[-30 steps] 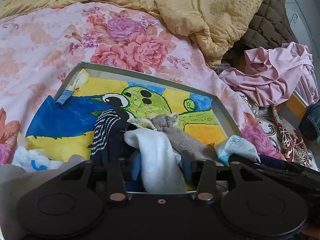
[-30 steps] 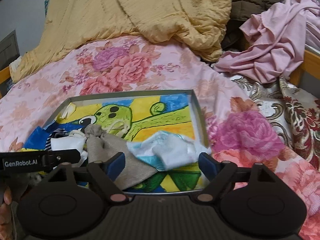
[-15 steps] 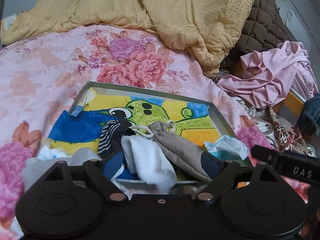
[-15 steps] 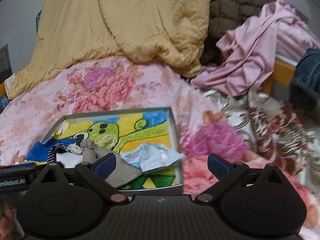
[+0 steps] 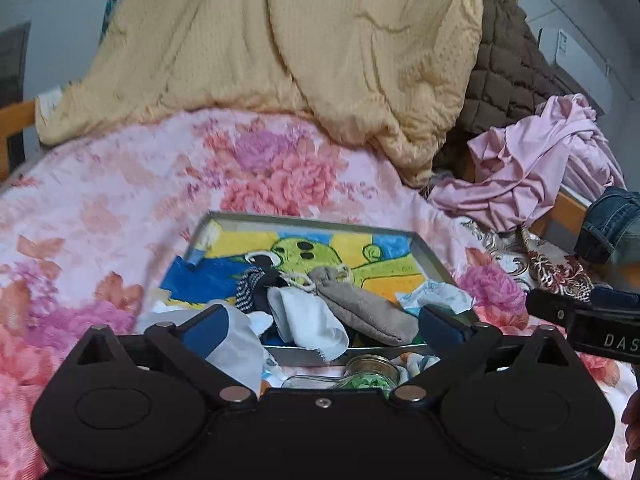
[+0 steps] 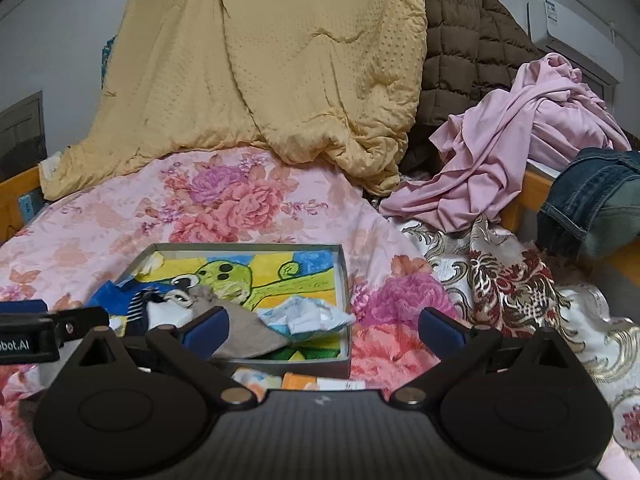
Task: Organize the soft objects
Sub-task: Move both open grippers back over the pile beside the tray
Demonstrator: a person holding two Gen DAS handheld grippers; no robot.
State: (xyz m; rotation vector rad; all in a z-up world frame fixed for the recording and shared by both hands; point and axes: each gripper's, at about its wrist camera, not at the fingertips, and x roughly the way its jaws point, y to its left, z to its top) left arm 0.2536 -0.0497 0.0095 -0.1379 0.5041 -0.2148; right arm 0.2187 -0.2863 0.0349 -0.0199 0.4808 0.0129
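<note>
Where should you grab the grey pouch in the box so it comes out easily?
Probably the grey pouch is best pinched across its narrow gathered neck by the drawstring, coming down from above. Its fat end lies against the tray front wall, and the white cloth crowds its left side.

Soft, even indoor light with faint shadows; fisheye bending curves the edges to dark corners, and the left wrist view shows slight motion blur.
</note>
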